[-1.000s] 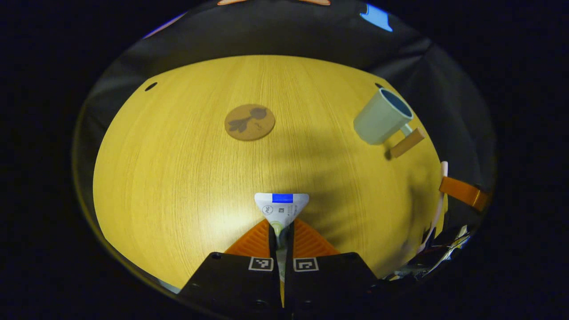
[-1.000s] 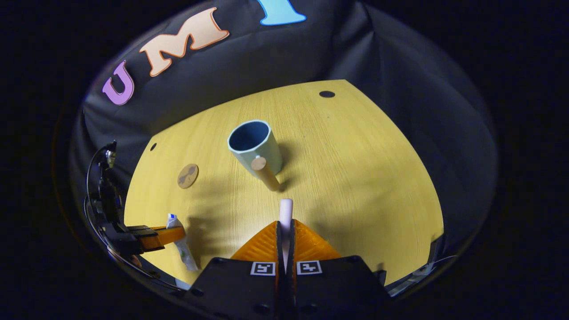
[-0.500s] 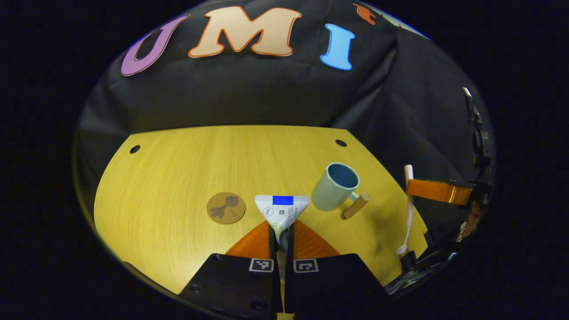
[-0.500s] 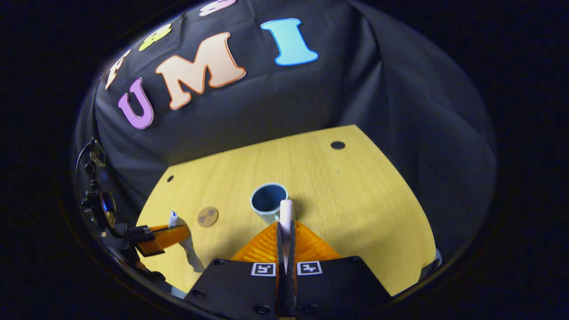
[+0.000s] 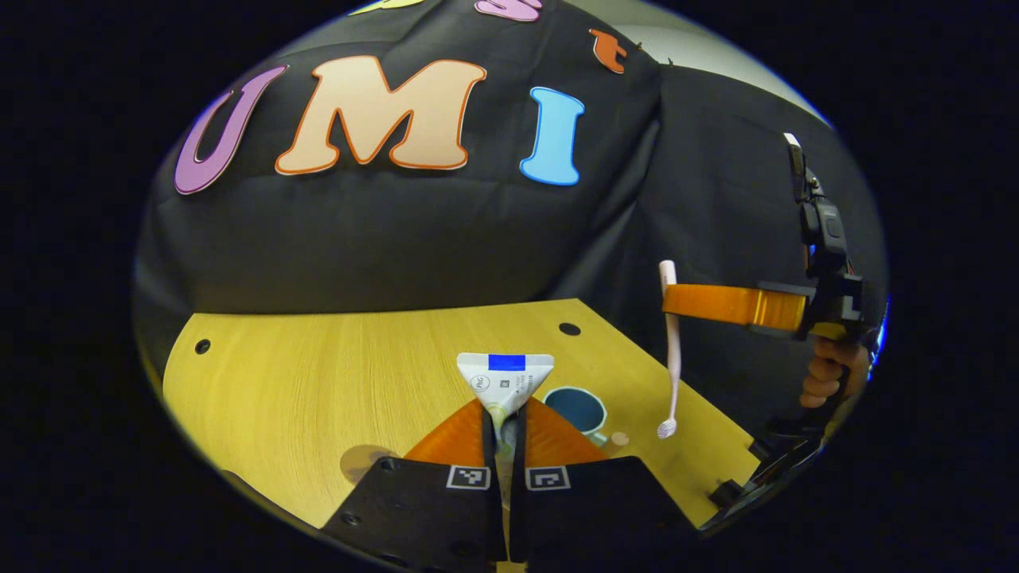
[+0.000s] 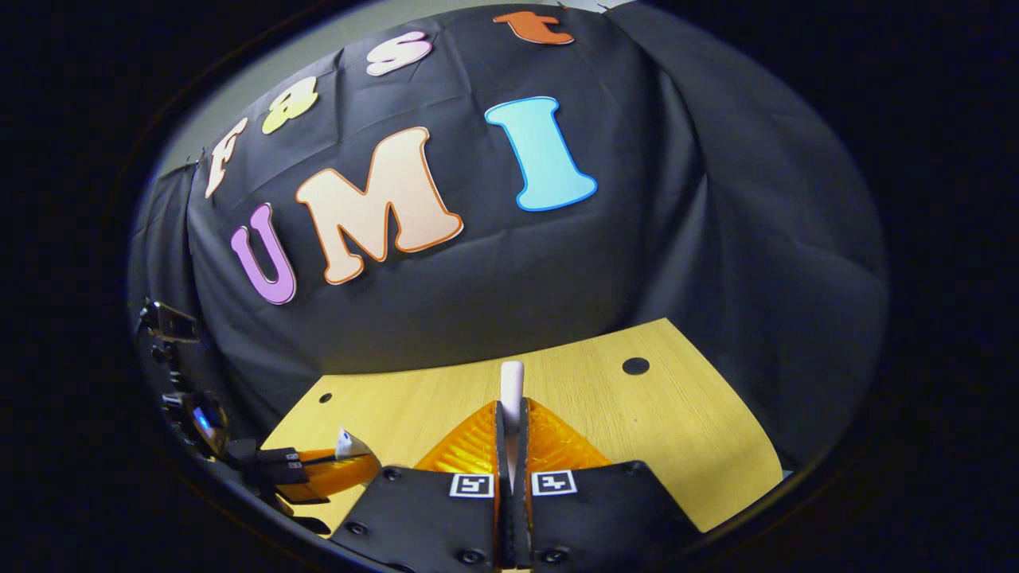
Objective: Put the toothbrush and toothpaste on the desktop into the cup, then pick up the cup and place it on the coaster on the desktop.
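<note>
A yellow wood-grain table (image 5: pixel 302 374) carried a blue cup (image 5: pixel 579 407) at about 5 o'clock and a round coaster (image 5: pixel 357 460) near 7 o'clock, apart.

- Toothpaste (image 5: pixel 506 379): white tube, blue-striped crimped end forward, pinched between fingers.
- Toothbrush (image 5: pixel 671 350): white, hanging upright, head down, above table.
- Cup (image 5: pixel 579 407): upright, dark interior.
- Coaster (image 5: pixel 360 459): round, flat on table.
</note>
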The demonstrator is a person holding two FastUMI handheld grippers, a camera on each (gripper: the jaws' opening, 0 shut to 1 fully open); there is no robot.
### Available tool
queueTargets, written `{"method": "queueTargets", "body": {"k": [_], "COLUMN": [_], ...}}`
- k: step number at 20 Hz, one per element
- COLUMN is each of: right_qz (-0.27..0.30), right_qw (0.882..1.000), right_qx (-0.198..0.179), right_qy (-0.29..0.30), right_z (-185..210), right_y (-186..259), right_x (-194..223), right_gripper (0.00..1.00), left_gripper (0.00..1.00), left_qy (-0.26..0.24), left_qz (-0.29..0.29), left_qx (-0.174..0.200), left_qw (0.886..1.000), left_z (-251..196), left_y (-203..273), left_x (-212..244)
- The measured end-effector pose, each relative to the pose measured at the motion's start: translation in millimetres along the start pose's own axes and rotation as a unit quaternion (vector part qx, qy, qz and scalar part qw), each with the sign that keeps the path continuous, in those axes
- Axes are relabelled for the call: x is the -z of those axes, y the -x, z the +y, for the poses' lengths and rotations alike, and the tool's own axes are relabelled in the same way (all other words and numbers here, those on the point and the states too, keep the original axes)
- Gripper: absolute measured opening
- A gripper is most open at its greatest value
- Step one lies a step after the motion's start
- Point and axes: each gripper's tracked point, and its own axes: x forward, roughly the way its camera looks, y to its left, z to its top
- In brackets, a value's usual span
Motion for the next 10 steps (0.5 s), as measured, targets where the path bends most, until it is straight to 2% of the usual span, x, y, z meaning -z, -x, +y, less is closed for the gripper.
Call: {"method": "queueTargets", "body": {"k": [5,8,10], "right_qz": [-0.04,-0.053,-0.05], "right_qw": [0.998,0.997,0.998], "right_qx": [-0.04,-0.044,-0.048], "right_qy": [0.006,0.015,0.001], "right_z": [19.5,20.3,19.8], "right_y": [-39.7,-56.1,-65.4], "right_x": [-4.1,9.5,22.2], "right_gripper": [0.03,0.03,0.03], "left_gripper": [0.01,0.01,0.01], "left_qy": [-0.024,-0.013,-0.004], "left_qz": [-0.065,-0.12,-0.139], "left_qx": [0.018,0.03,0.04], "left_qw": [0.997,0.992,0.989], "left_z": [-7.8,-14.4,-17.9], "left_y": [-23.3,-31.1,-37.8], "left_x": [-36.3,-57.7,-64.6]}}
